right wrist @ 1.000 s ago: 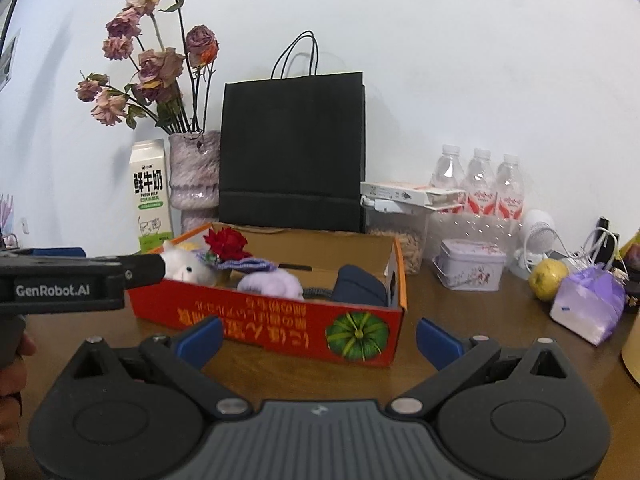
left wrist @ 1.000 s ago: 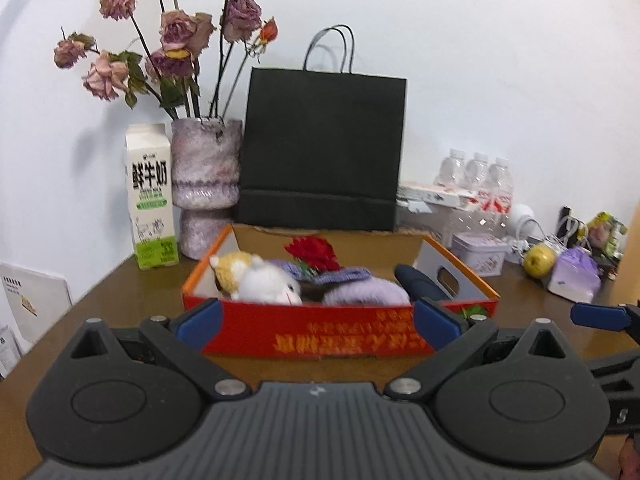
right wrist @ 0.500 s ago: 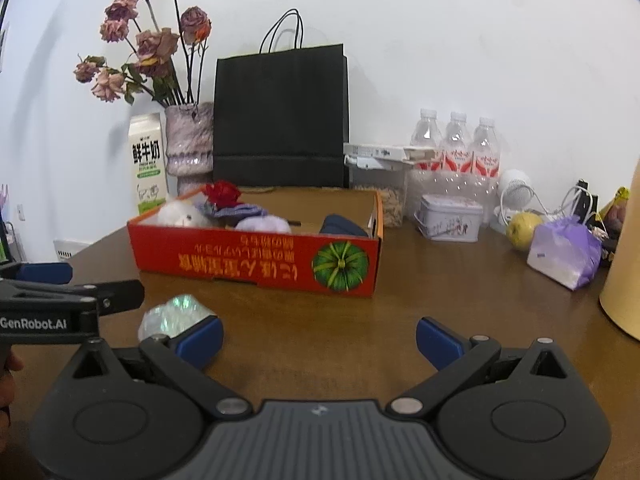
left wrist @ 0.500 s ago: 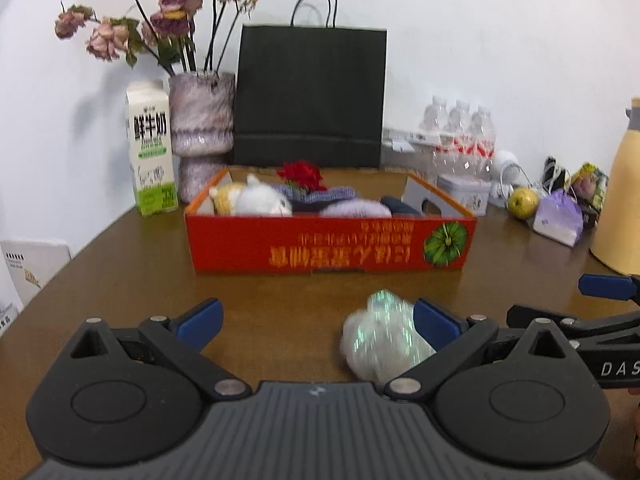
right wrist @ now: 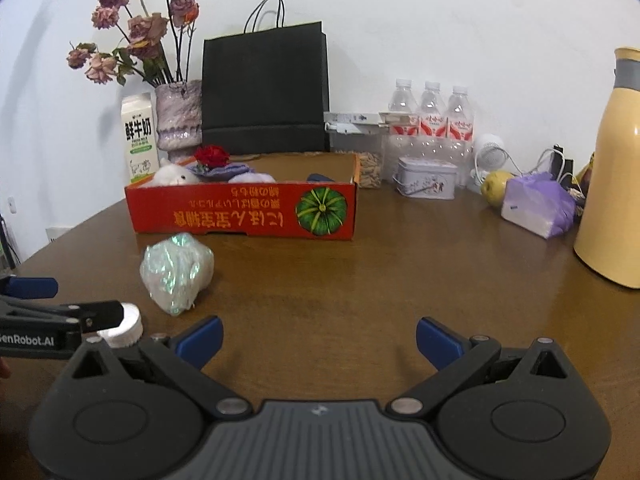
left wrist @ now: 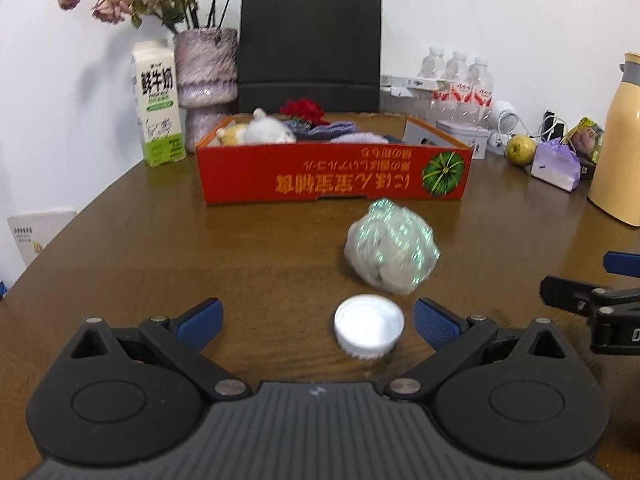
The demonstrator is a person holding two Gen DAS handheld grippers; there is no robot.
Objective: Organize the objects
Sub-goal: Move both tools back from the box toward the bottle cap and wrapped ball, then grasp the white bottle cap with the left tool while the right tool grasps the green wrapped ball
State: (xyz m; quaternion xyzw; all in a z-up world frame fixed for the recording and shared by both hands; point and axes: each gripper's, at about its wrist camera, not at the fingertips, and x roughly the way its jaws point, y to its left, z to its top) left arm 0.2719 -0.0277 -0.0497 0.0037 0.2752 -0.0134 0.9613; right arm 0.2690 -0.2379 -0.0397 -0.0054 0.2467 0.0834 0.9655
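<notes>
A red cardboard box [left wrist: 332, 176] [right wrist: 244, 212] holds plush toys, a red flower and knitted items. A crumpled iridescent wrapper ball [left wrist: 392, 252] [right wrist: 176, 276] lies on the wooden table in front of it. A white bottle cap [left wrist: 369, 331] [right wrist: 122, 326] lies nearer, between my left gripper's fingers. My left gripper [left wrist: 318, 320] is open and empty, just behind the cap. My right gripper [right wrist: 319, 340] is open and empty over bare table, right of the ball.
Behind the box stand a milk carton [left wrist: 157, 102], a vase of dried roses [left wrist: 206, 80] and a black paper bag [left wrist: 310, 46]. Water bottles [right wrist: 432, 114], a tin [right wrist: 426, 178], a purple pack [right wrist: 538, 204] and a yellow jug [right wrist: 614, 168] stand at the right.
Both grippers have pulled back from the box toward the near table edge. The wrapper ball and then the white cap have come into view in front of the left gripper.
</notes>
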